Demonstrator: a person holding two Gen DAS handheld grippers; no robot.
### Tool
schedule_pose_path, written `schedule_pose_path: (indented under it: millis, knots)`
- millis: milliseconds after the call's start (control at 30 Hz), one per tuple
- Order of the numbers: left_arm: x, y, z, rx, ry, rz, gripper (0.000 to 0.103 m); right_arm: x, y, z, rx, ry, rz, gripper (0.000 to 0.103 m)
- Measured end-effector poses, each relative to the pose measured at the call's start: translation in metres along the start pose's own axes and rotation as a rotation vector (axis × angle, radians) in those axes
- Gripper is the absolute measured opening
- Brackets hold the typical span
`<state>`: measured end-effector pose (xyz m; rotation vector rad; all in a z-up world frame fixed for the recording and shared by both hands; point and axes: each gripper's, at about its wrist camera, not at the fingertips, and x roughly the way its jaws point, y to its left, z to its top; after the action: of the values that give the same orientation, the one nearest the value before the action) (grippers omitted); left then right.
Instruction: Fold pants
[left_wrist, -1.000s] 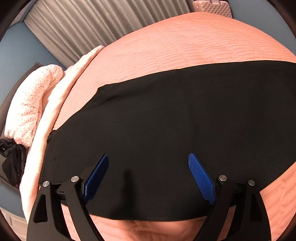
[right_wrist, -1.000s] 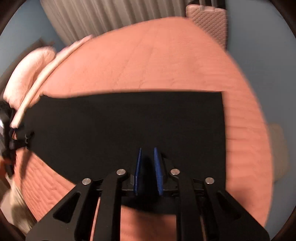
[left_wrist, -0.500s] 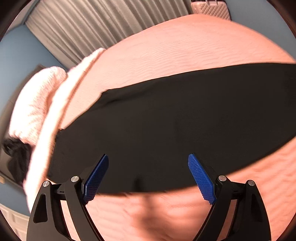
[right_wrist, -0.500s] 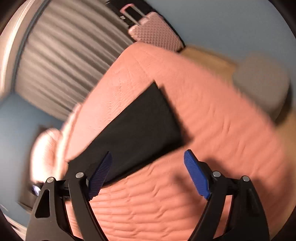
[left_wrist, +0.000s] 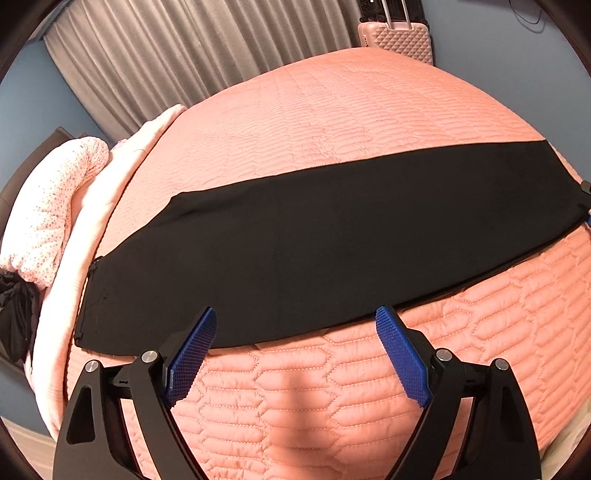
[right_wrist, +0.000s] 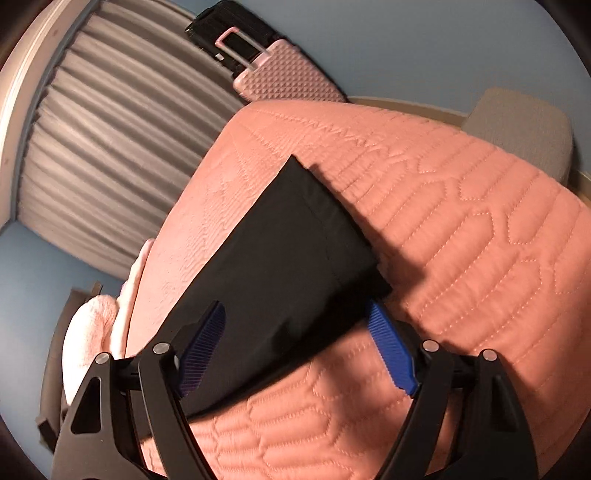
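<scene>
From your left wrist camera, your left gripper (left_wrist: 295, 328) has its blue pads spread wide with nothing between them. It sits over the near edge of the black pants (left_wrist: 314, 243), which lie flat in a long band across the salmon quilted bedspread (left_wrist: 332, 122). The left pad overlaps the dark cloth's near edge; the right pad's tip is just at that edge. Whether either touches the fabric, you cannot tell. At the left side of the bed lie a speckled pink pillow (left_wrist: 48, 206) and a pale pink blanket (left_wrist: 110, 192). Grey curtains (left_wrist: 192, 48) hang behind, and a pink suitcase (left_wrist: 397, 37) stands past the far side of the bed.

From your right wrist camera, your right gripper (right_wrist: 295, 328) is also spread wide, holding nothing. Its pads straddle the pants (right_wrist: 280, 266) near their squared end, with the cloth running between the fingers. The right pad sits by the near corner of that end. The bedspread (right_wrist: 461, 221), curtains (right_wrist: 110, 147) and suitcase (right_wrist: 284, 77) show here too.
</scene>
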<state>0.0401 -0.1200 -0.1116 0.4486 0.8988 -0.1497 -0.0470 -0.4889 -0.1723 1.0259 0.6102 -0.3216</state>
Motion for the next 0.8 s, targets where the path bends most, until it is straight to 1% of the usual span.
schedule_pose_path:
  millis: [67,167,267,300,333,400,433,533,600,700,733,767,800]
  knots:
    - [-0.005,0.003,0.002,-0.003,-0.012,0.001,0.086,0.001,-0.001,0.003,0.054,0.012,-0.009,0.076]
    - [-0.012,0.011,0.003,-0.007,-0.036,0.012,0.086,-0.015,-0.01,-0.008,0.165,0.021,-0.009,0.076]
    - [-0.011,0.018,0.002,-0.032,-0.027,0.001,0.086,-0.016,-0.017,-0.015,0.266,0.056,0.026,0.076]
    - [-0.011,0.018,0.001,-0.04,-0.023,-0.006,0.086,-0.014,-0.018,-0.013,0.282,0.057,0.023,0.077]
    - [-0.01,0.019,0.002,-0.046,-0.019,-0.015,0.086,-0.008,-0.021,-0.008,0.327,0.065,0.034,0.081]
    - [-0.011,0.022,0.001,-0.058,-0.017,-0.031,0.086,-0.003,-0.032,-0.002,0.395,0.06,0.064,0.082]
    - [-0.013,0.022,0.001,-0.06,-0.021,-0.036,0.086,0.003,-0.034,0.004,0.424,0.071,0.067,0.082]
    - [-0.015,0.022,0.0,-0.061,-0.025,-0.035,0.086,0.016,-0.037,0.017,0.459,0.071,0.084,0.082]
    - [-0.014,0.023,0.0,-0.066,-0.022,-0.035,0.086,0.025,-0.036,0.023,0.452,0.058,0.069,0.082]
    - [-0.012,0.023,0.0,-0.063,-0.015,-0.035,0.086,0.031,-0.032,0.027,0.398,0.045,0.05,0.081]
    - [-0.011,0.023,0.001,-0.059,-0.017,-0.03,0.086,0.033,-0.028,0.028,0.365,0.041,0.038,0.068]
    - [-0.01,0.024,0.001,-0.055,-0.017,-0.026,0.086,0.035,-0.025,0.028,0.331,0.036,0.017,0.032]
    - [-0.009,0.025,0.001,-0.056,-0.015,-0.024,0.086,0.042,-0.024,0.029,0.317,0.048,0.011,0.017]
